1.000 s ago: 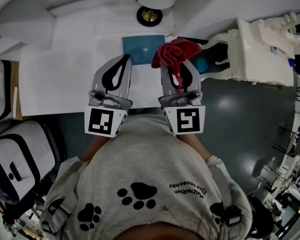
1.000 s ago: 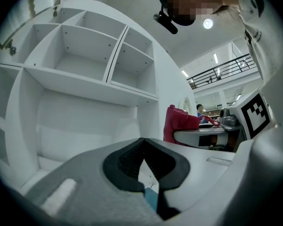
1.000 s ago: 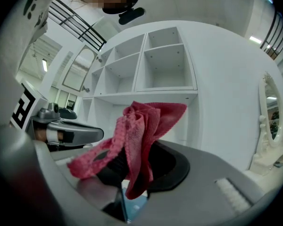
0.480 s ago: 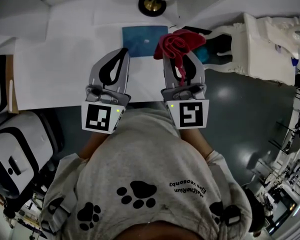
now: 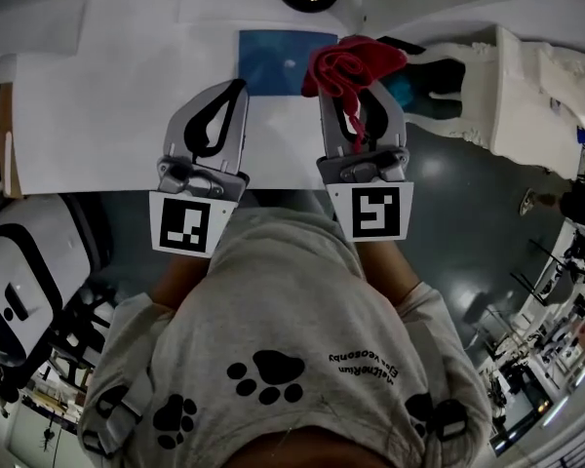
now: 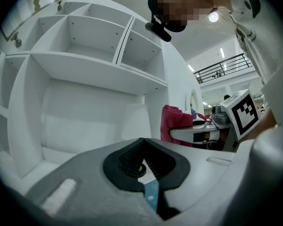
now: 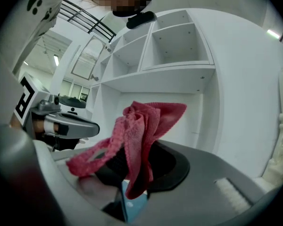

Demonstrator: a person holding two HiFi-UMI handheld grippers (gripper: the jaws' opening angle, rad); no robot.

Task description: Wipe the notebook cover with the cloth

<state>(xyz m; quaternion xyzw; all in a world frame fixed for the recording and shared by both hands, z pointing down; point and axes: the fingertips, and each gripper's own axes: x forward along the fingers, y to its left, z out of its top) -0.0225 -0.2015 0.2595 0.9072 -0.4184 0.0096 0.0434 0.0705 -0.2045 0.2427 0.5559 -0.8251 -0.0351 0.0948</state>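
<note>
On the white bench (image 5: pixel 107 96) the left gripper (image 5: pixel 236 90) has its fingers closed on nothing (tips just beside the near-left corner of the notebook (image 5: pixel 273 61)). The right gripper (image 5: pixel 353 100) has its fingers clamped on the red cloth (image 5: pixel 346 64), which is bunched over the notebook's right edge.

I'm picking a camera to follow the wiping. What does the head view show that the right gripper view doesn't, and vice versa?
Head view only: most of the notebook, lying on the table. Right gripper view only: the shelves, and the jaws pinching the cloth. Both: the cloth, the left gripper, a bit of notebook.
</note>
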